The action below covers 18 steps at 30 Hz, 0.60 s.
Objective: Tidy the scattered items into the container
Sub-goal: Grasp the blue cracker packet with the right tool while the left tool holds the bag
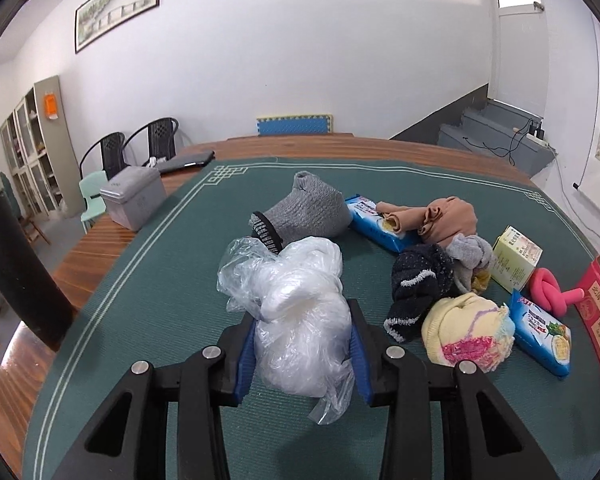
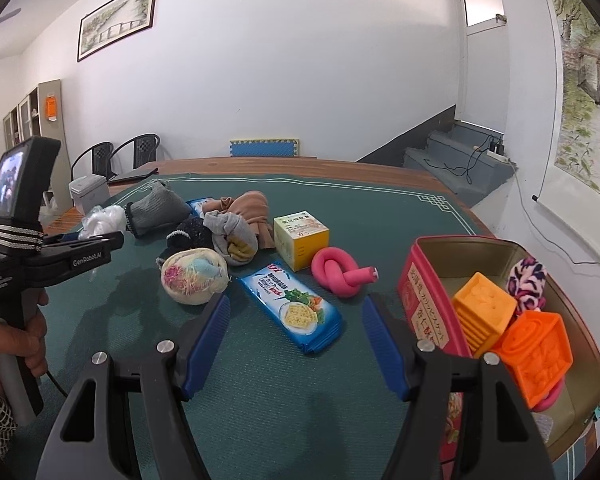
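Left hand-held gripper (image 1: 302,344) pinching a crumpled clear plastic bag (image 1: 292,312) over a green-matted worktop (image 1: 148,280); right hand-held gripper (image 2: 296,344) spread and empty.

The blue pads squeeze the bag at both sides, loose film trailing below — best lifted clear of the mat before carrying, so the tail does not drag the socks nearby. The container, a red tin (image 2: 428,288) at the worktop's right edge, already holds orange blocks (image 2: 536,352). The right jaws hover above a blue cracker packet (image 2: 292,308); a pink knotted tube (image 2: 340,276) and a small yellow box (image 2: 300,240) lie beyond. White walls, a framed painting, black chairs — a plain room.
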{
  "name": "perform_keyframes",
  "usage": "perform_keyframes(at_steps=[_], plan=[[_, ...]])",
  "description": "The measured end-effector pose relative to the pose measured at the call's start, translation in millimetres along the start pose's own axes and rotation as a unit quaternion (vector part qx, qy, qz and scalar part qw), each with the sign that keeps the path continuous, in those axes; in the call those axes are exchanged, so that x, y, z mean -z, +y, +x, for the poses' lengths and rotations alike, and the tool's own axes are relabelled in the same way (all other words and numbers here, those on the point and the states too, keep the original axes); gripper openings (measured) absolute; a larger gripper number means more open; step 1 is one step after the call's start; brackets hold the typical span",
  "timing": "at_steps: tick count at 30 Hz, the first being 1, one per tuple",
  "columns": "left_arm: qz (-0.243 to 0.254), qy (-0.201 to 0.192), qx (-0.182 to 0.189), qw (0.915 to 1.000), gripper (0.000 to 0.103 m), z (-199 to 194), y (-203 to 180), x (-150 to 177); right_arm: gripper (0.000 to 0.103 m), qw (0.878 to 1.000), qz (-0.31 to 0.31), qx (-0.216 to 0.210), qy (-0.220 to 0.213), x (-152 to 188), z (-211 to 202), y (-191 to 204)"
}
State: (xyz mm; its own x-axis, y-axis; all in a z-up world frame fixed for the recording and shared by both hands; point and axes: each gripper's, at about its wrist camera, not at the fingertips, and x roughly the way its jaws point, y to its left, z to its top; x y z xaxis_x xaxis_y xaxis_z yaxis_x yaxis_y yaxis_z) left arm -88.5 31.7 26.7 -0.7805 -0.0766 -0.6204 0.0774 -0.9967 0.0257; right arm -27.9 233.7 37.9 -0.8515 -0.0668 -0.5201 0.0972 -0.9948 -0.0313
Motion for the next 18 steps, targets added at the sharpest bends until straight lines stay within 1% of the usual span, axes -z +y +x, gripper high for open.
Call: perform_keyframes(at_steps=[3, 9, 14, 18], plan=[[0.005, -0.010, -0.004, 0.9999, 0.041, -11, 3, 0, 0.072, 1.000, 0.002, -0.003, 0.002, 0, 0, 0], [0.007, -0.026, -0.004, 0.9996, 0.042, -38, 20, 10, 0.072, 1.000, 0.002, -0.009, 0.009, 1, 3, 1], [-0.002, -0.020, 0.000, 0.9998, 0.041, -45, 32, 22, 0.072, 1.000, 0.009, -0.009, 0.022, 4, 9, -1], [-0.009, -0.015, 0.014, 0.9997, 0.041, -47, 37, 28, 0.072, 1.000, 0.006, -0.009, 0.029, 6, 12, 1]])
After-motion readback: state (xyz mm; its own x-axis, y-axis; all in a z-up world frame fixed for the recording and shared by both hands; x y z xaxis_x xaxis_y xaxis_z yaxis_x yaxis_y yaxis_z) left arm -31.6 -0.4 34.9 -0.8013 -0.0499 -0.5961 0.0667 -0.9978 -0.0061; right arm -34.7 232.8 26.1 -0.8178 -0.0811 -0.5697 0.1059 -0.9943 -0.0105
